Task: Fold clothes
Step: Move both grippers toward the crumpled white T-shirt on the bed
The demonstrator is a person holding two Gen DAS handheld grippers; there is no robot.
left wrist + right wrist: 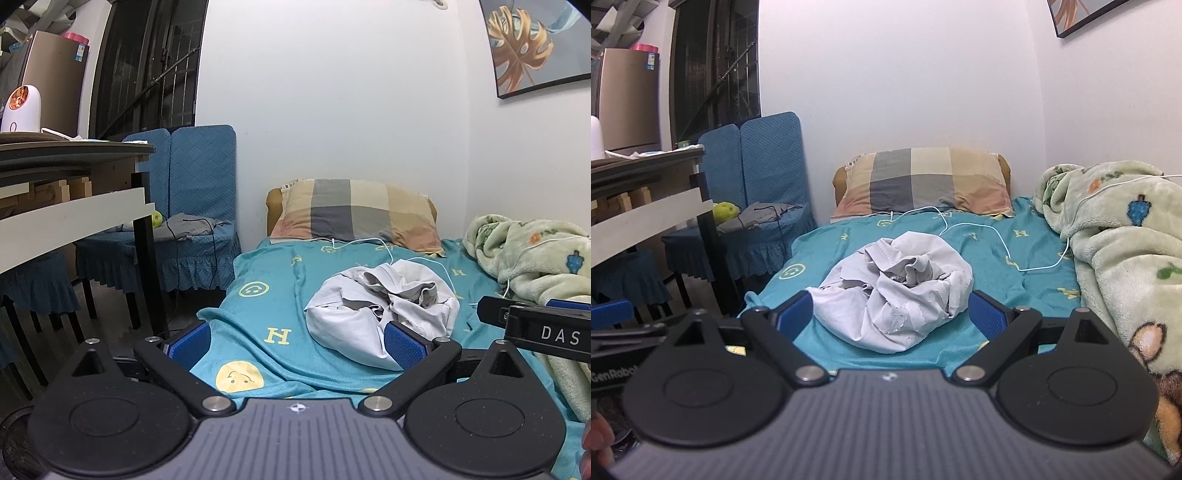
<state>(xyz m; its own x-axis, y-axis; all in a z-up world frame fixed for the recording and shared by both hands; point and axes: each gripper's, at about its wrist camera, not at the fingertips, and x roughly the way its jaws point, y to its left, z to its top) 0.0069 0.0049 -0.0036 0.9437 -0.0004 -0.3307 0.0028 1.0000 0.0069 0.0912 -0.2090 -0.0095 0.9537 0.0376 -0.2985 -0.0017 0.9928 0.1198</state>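
A crumpled pale grey garment (pixel 382 314) is seen lying in a heap on the teal bedsheet (pixel 266 306), roughly in the middle of the bed, below the checked pillow (pixel 356 214). The sheet is printed with yellow smiley faces and letters. A thin white cable (pixel 979 236) is trailed across the sheet from the pillow toward the pale green fleece blanket (pixel 1126 251), which is bunched along the right side of the bed.

The left gripper (pixel 295 341) is held spread wide at the near edge of the bed, with nothing caught between its blue pads (pixel 404 345); the right-hand pad is seen in front of the near edge of the garment, though contact cannot be judged. The right gripper (pixel 892 314) is likewise held wide apart and empty, with the heap framed between its fingers and lying just beyond them. Part of the right gripper is also caught at the right edge of the left wrist view.

To the left of the bed, two blue-covered chairs (pixel 195 206) are placed against the wall, with a grey cloth (pixel 192 223) and a dark cord laid on one seat. A table (pixel 74 192) is seen further left.
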